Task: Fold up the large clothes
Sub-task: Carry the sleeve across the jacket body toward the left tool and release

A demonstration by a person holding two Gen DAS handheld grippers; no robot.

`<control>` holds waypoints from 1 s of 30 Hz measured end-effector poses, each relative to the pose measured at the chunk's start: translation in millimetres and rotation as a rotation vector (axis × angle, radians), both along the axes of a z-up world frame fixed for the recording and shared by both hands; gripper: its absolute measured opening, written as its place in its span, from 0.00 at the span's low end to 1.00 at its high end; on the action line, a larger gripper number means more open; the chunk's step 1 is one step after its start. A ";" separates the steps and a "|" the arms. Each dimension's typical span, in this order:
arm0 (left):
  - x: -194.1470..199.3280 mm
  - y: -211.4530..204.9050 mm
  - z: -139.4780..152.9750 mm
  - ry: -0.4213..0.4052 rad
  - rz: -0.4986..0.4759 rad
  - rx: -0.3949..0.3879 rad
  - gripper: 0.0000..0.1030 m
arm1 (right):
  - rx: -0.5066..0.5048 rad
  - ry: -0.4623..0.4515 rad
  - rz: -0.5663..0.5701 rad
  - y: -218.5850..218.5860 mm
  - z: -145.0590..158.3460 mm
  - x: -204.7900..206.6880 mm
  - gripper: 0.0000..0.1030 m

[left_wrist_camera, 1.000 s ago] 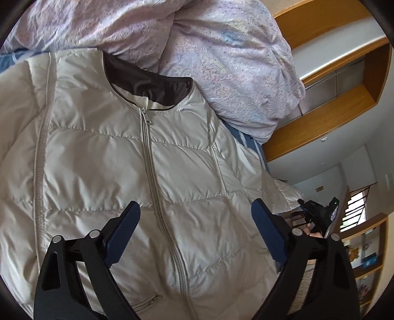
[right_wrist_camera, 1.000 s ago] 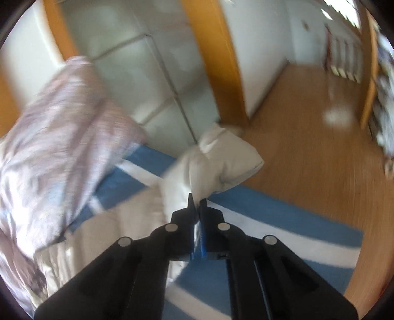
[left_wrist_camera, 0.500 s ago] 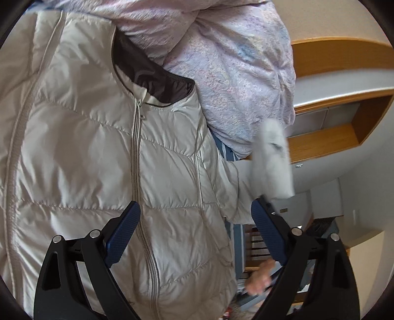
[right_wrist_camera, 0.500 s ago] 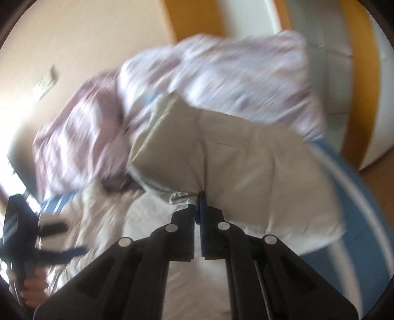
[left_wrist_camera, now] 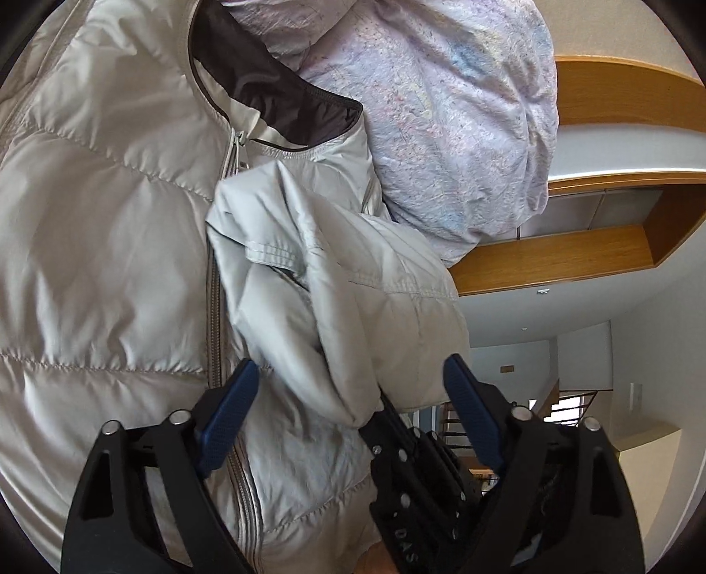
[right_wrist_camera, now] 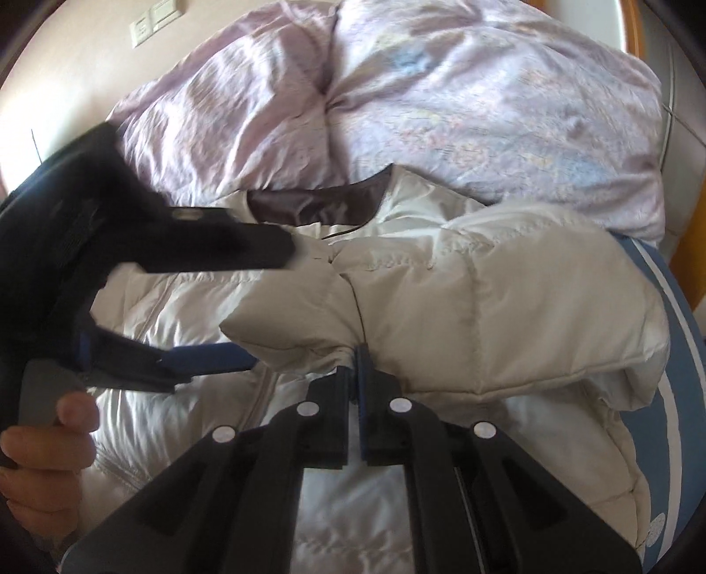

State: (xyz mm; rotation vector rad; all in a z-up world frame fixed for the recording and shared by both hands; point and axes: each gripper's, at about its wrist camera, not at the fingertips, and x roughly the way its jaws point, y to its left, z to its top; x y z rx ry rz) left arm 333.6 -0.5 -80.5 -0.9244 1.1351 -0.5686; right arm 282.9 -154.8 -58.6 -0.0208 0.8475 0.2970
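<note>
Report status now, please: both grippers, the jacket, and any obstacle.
Left gripper open, empty. Right gripper shut on sleeve, sleeve across jacket front. Duvet touches collar; nothing else blocks.

Left gripper (left_wrist_camera: 346,388): jaws spread wide, nothing between pads, bare hand (right_wrist_camera: 42,446) wrapped round handle. Right gripper (right_wrist_camera: 355,368): jaws pressed together, pinching fabric fold, reaching between left gripper's fingers.

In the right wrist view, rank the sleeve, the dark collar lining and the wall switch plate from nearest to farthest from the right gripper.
1. Sleeve: clamped in the right gripper, folded across the jacket's front.
2. Dark collar lining: beyond the sleeve, at the neck opening.
3. Wall switch plate: upper left, on the wall behind the duvet.
</note>
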 end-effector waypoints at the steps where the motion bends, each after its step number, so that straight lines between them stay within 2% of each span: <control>1: 1.0 -0.5 -0.7 -0.001 0.002 0.002 0.67 | -0.008 0.001 0.006 3.2 -0.1 -1.2 0.04; 2: 1.6 -0.5 -1.2 -0.005 0.008 0.015 0.54 | -0.023 0.002 0.004 5.3 -0.4 -1.0 0.04; 3: 2.6 0.9 -2.0 -0.007 0.020 0.040 0.46 | -0.034 0.004 0.002 4.9 -1.1 -3.4 0.05; 4: 3.5 1.8 -3.7 -0.006 0.027 0.049 0.28 | -0.042 0.008 0.000 6.0 -2.7 -3.1 0.08; 5: 5.1 4.1 -7.3 0.003 0.030 0.053 0.21 | -0.047 0.016 -0.004 5.2 -2.3 -3.6 0.08; 8: 6.3 10.8 -11.4 0.006 0.040 0.067 0.14 | -0.027 0.050 0.021 1.9 2.3 -4.4 0.15; 9: 5.2 14.4 -8.3 -0.013 0.052 0.097 0.14 | -0.018 0.055 0.026 -0.5 5.3 -4.7 0.31; 10: 3.9 18.0 -5.0 -0.028 0.065 0.126 0.13 | -0.003 0.040 0.015 -6.1 12.9 -7.6 0.59; 11: 2.5 22.5 -1.4 -0.043 0.079 0.152 0.13 | 0.017 -0.009 -0.005 -14.6 23.7 -12.4 0.65; 12: 0.6 29.6 3.1 -0.061 0.095 0.182 0.13 | 0.027 -0.041 -0.015 -20.6 31.8 -15.9 0.65; 15: -4.9 48.6 10.6 -0.094 0.137 0.266 0.13 | 0.049 -0.107 -0.089 -47.0 52.6 -13.1 0.47; 17: -7.1 58.9 9.3 -0.098 0.162 0.320 0.13 | 0.015 -0.069 -0.199 -69.7 50.3 7.0 0.35; 19: -7.8 63.5 3.7 -0.081 0.176 0.344 0.13 | -0.002 -0.015 -0.257 -83.8 40.6 24.7 0.21; 21: -9.4 64.4 -3.2 -0.063 0.177 0.361 0.13 | -0.028 0.025 -0.289 -89.2 29.2 38.3 0.18; 25: -18.7 61.0 -5.1 -0.084 0.182 0.412 0.13 | -0.090 0.072 -0.298 -84.4 8.1 50.7 0.18; 28: -25.3 59.6 -4.0 -0.097 0.189 0.438 0.14 | -0.135 0.164 -0.304 -82.6 -18.0 60.8 0.17; 30: -26.4 59.0 -3.0 -0.102 0.185 0.449 0.17 | -0.187 0.167 -0.295 -74.9 -30.5 62.3 0.17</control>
